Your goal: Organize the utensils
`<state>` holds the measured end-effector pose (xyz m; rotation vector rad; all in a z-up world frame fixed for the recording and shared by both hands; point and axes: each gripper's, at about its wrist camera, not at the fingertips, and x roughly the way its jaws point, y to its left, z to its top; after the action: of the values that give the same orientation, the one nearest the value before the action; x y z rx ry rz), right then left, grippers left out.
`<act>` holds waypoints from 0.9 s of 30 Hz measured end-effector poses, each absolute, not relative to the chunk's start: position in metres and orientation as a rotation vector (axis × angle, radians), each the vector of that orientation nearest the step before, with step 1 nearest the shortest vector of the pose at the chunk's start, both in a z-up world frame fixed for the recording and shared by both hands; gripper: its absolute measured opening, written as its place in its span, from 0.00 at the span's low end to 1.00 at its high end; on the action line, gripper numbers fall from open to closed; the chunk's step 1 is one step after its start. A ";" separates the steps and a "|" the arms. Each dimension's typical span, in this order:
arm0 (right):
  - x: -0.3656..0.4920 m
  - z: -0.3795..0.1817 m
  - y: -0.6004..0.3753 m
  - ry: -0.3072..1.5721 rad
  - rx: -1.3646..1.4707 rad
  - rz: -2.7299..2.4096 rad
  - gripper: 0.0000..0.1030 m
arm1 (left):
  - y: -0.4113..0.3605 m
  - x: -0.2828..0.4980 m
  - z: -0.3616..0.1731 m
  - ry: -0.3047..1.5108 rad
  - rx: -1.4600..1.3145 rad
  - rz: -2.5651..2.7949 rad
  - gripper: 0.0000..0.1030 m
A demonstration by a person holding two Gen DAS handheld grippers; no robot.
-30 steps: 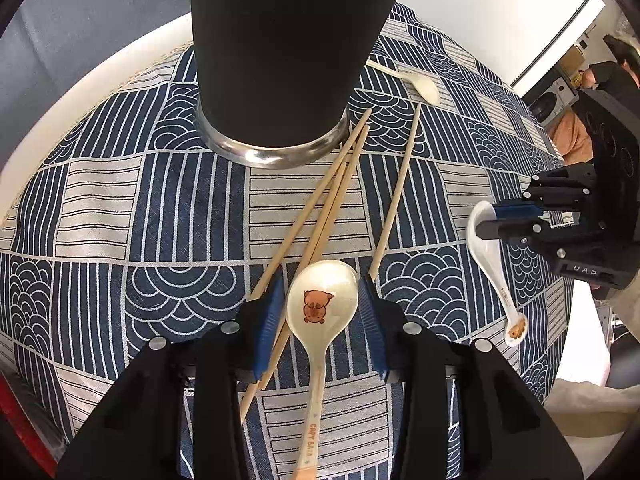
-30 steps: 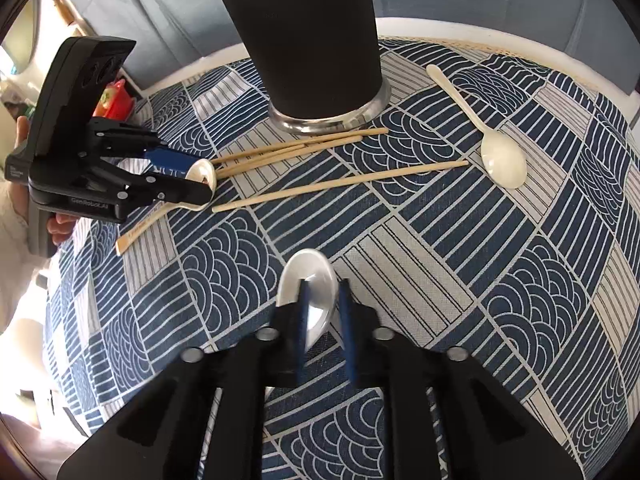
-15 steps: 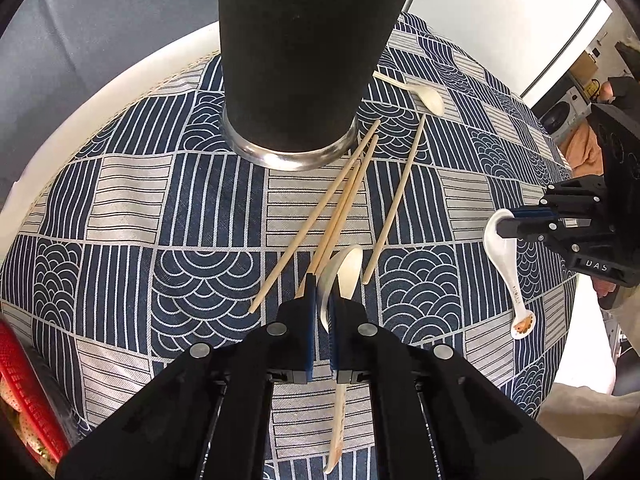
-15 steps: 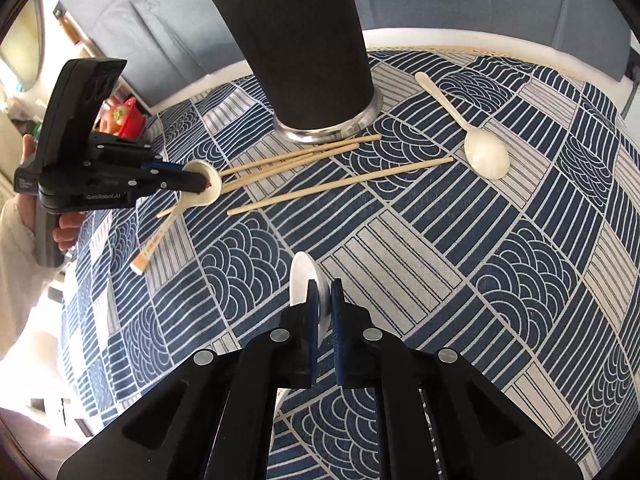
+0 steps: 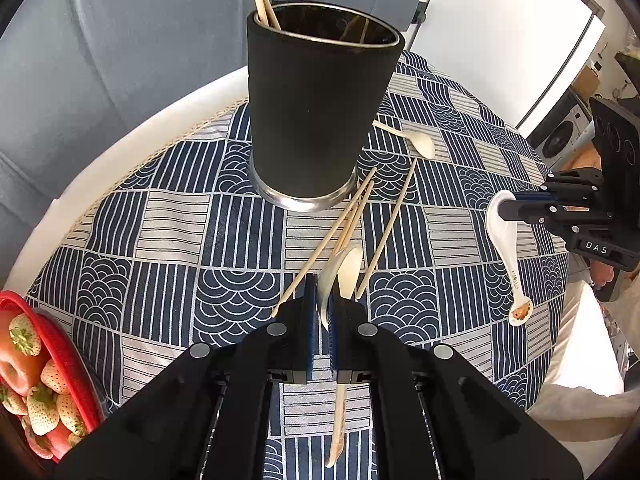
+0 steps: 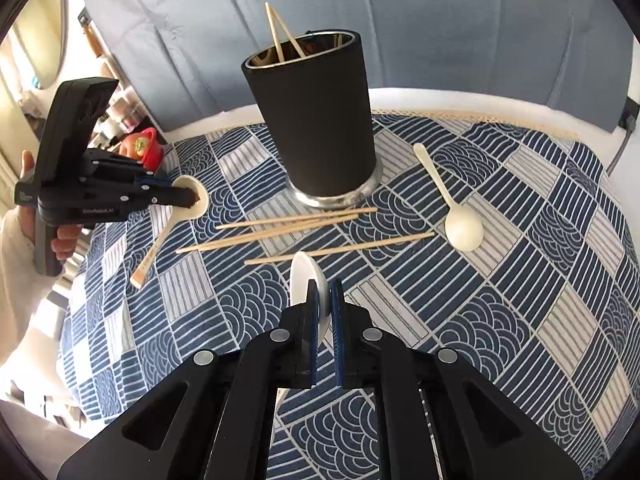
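My left gripper (image 5: 320, 294) is shut on the bowl of a cream spoon (image 5: 346, 270). The spoon is lifted on edge and its handle hangs down toward the cloth. From the right wrist view, the left gripper (image 6: 186, 198) holds that cream spoon (image 6: 198, 204) at the left. My right gripper (image 6: 325, 292) is shut on a white spoon (image 6: 302, 278), also lifted. The left wrist view shows the right gripper (image 5: 505, 210) with this white spoon (image 5: 502, 236) hanging from it. A black utensil holder (image 5: 316, 120) (image 6: 320, 128) stands behind, with chopsticks in it.
Several loose chopsticks (image 5: 376, 220) (image 6: 296, 226) lie on the blue patterned cloth (image 5: 168, 264) before the holder. A third cream spoon (image 5: 420, 142) (image 6: 460, 224) lies to its right. A red basket of strawberries (image 5: 60, 360) sits at the left edge. Grey cushions back the table.
The left gripper closed on the cream spoon, which turned on edge. Both grippers rose with their spoons off the cloth, and the holder's rim came into view.
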<state>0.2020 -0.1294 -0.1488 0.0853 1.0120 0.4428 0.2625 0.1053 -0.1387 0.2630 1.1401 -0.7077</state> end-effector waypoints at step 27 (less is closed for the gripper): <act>0.230 -0.039 -0.168 0.755 -0.079 0.620 0.06 | 0.104 0.227 -0.048 1.016 0.112 -0.362 0.06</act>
<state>0.2296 -0.1683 -0.0391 -0.0787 0.7551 0.6200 0.2272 0.1042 -0.0478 0.1121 1.0162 -0.3623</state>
